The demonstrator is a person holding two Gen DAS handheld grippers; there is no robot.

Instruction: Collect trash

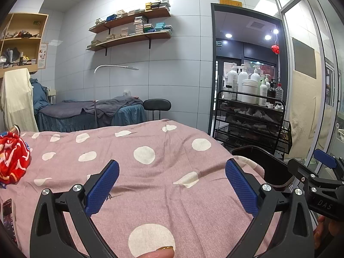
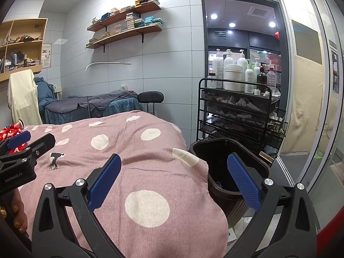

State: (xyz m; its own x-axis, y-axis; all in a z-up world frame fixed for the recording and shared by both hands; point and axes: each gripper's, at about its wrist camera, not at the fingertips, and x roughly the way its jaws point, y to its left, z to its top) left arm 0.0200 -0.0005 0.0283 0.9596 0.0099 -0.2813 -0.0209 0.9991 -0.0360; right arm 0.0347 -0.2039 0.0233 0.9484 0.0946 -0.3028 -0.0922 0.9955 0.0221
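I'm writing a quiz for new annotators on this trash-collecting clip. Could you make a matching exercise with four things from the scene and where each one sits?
Things:
1. dark brown plastic trash bin
2. red patterned cloth bundle
3. white pump bottles
4. stacks of small boxes

Places:
A. on the wooden wall shelves
B. on the floor beside the pink polka-dot bed cover, in front of the cart
C. on top of the black wire cart
D. on the bed cover at its far left edge

Pairs: 1-B, 2-D, 3-C, 4-A
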